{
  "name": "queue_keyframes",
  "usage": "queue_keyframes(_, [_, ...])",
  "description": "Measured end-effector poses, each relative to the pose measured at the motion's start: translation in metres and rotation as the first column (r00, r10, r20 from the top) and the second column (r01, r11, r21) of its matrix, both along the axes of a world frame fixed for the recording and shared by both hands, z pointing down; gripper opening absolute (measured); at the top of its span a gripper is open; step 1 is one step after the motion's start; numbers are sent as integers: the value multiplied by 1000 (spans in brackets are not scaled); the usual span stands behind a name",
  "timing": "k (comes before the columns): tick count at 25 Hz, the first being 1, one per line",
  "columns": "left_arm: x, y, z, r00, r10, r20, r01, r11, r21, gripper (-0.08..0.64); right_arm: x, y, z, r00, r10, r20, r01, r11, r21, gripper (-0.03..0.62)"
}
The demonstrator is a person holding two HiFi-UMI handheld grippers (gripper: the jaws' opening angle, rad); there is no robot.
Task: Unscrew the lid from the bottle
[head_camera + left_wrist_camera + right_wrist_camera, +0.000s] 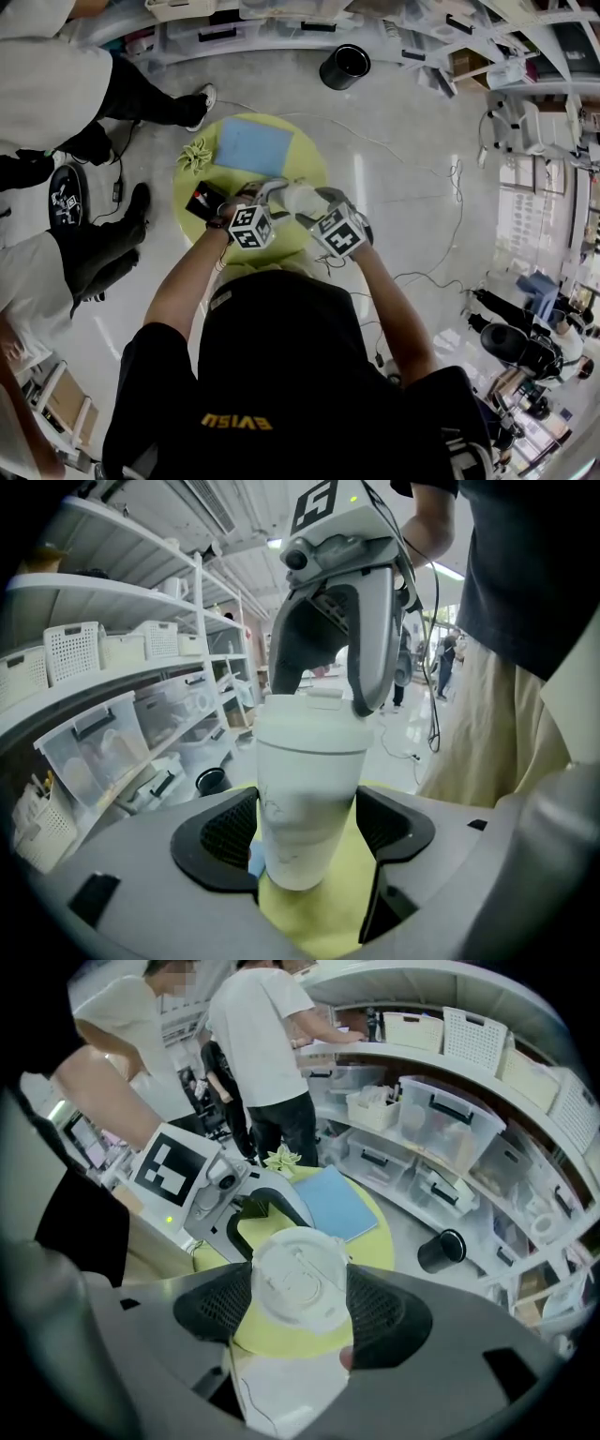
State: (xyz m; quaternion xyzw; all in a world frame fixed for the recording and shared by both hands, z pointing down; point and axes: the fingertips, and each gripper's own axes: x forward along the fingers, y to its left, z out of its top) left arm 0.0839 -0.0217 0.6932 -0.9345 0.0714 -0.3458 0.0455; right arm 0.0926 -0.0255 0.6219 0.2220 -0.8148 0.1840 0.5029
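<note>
while the left tongs (pixel 307 841) pinch the bottle (pixel 309 780), the right tongs (pixel 298 1302) clamp its lid (pixel 300 1274).

**Head view.** Camera above the person's head, facing steeply down from well above onto the round yellow table (pixel 305 173) and the floor around it.

**Left gripper view.** Camera on the left gripper (pixel 269 195), low over the table's near edge. It looks along the jaws towards the shelves (pixel 112 696), with the bottle (pixel 305 808) very close at centre.

**Right gripper view.** Camera on the right gripper (pixel 322 201), looking steeply down at close range onto the lid (pixel 300 1279), with the table's far edge beyond.

**Shared.** Each gripper view shows the other gripper. All three views include the bottle, the table and the black bin (pixel 345 66) on the floor
</note>
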Motion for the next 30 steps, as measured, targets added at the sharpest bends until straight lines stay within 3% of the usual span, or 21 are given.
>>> queue_keyframes(4, [11, 5, 0, 997, 71, 30, -72, 997, 23, 383, -6, 11, 1, 968, -238, -83, 244, 967, 69, 313])
queue_keyframes(7, [13, 4, -1, 997, 74, 17, -74, 997, 5, 382, -4, 11, 2, 959, -270, -83, 276, 958, 73, 313])
queue_keyframes(12, [12, 5, -1, 997, 74, 12, -74, 997, 5, 380, -5, 14, 3, 940, -326, -97, 338, 928, 156, 318])
queue_keyframes(15, [13, 5, -2, 999, 50, 5, -50, 999, 6, 380, -8, 10, -2, 984, -180, 4, 178, 974, 138, 363])
queue_keyframes(17, [13, 5, 1, 999, 40, 6, -40, 999, 10, 380, -7, 4, -7, 994, 9, 104, -18, 996, 87, 408])
queue_keyframes(18, [12, 5, 3, 999, 34, 6, -34, 999, 10, 380, -4, -1, -8, 981, 123, 147, -133, 990, 57, 413])
queue_keyframes(19, [11, 5, 4, 1000, 26, 4, -26, 1000, 8, 380, 1, -5, -9, 953, 242, 183, -250, 968, 20, 422])
queue_keyframes(21, [10, 4, 2, 1000, 12, -4, -12, 1000, 1, 380, 12, -8, -8, 852, 469, 232, -461, 883, -89, 423])
queue_keyframes(23, [10, 3, -1, 1000, 6, -13, -6, 1000, -1, 380, 17, -6, -5, 735, 627, 260, -587, 779, -219, 423])
queue_keyframes(24, [10, 2, -2, 1000, 6, -15, -6, 1000, 0, 380, 16, -4, -4, 697, 667, 263, -612, 744, -268, 423])
queue_keyframes(26, [11, 1, -2, 1000, 9, -12, -9, 1000, 2, 380, 16, -1, 3, 679, 695, 236, -629, 717, -301, 422])
queue_keyframes(30, [11, 2, -1, 1000, 10, -12, -10, 1000, -4, 380, 16, -1, 10, 710, 670, 218, -620, 741, -258, 367])
